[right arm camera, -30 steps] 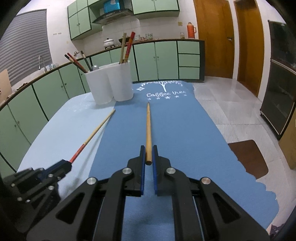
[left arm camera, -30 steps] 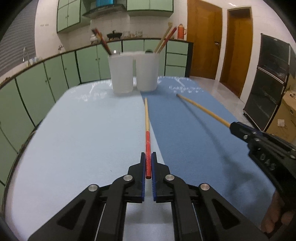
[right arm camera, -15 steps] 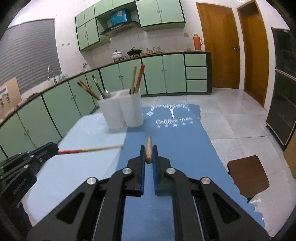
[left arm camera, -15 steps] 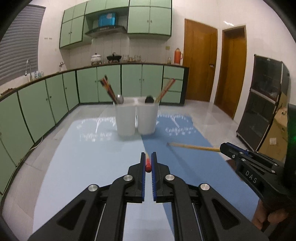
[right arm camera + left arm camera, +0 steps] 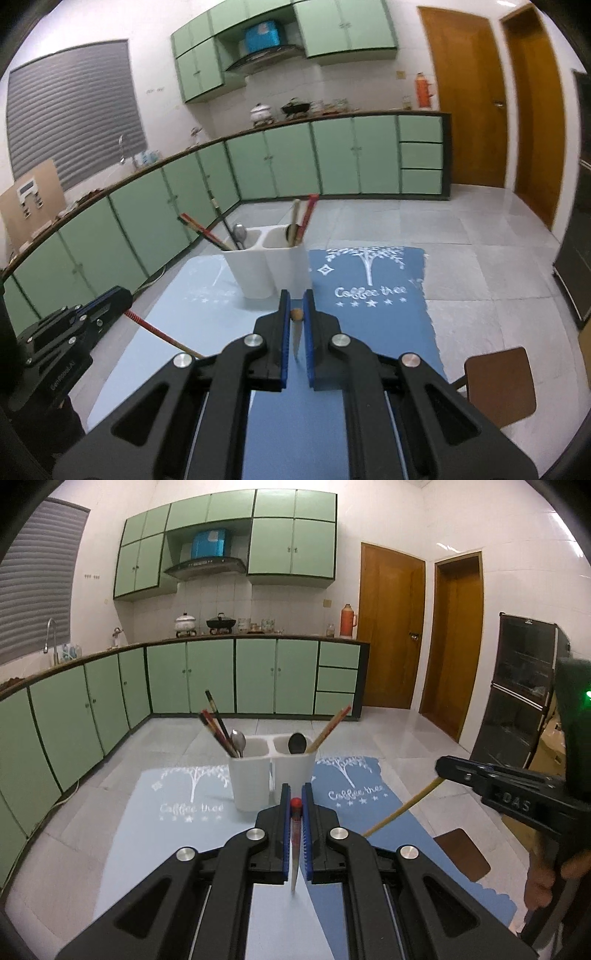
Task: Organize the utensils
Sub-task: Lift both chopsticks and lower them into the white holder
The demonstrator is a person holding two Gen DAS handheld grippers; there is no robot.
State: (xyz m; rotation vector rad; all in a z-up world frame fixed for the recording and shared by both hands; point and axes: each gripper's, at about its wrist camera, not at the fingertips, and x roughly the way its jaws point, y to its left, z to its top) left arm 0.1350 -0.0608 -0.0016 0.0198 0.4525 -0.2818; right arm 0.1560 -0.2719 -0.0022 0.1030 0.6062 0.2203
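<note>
Both grippers hang above the blue mats (image 5: 192, 849) — the left gripper (image 5: 294, 805) clenched on a red-ended chopstick (image 5: 294, 812), the right gripper (image 5: 295, 314) clenched on a plain wooden chopstick (image 5: 296, 315) — facing the white two-cup utensil holder (image 5: 258, 775).

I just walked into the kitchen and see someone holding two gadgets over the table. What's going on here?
A person is tidying utensils with a handheld tool in each hand. The left tool is shut on a red-ended chopstick, and the right tool is shut on a plain wooden chopstick; both are held above the blue mats. Ahead stands a white two-compartment holder already containing chopsticks and spoons, so both chopsticks probably go there.
</note>
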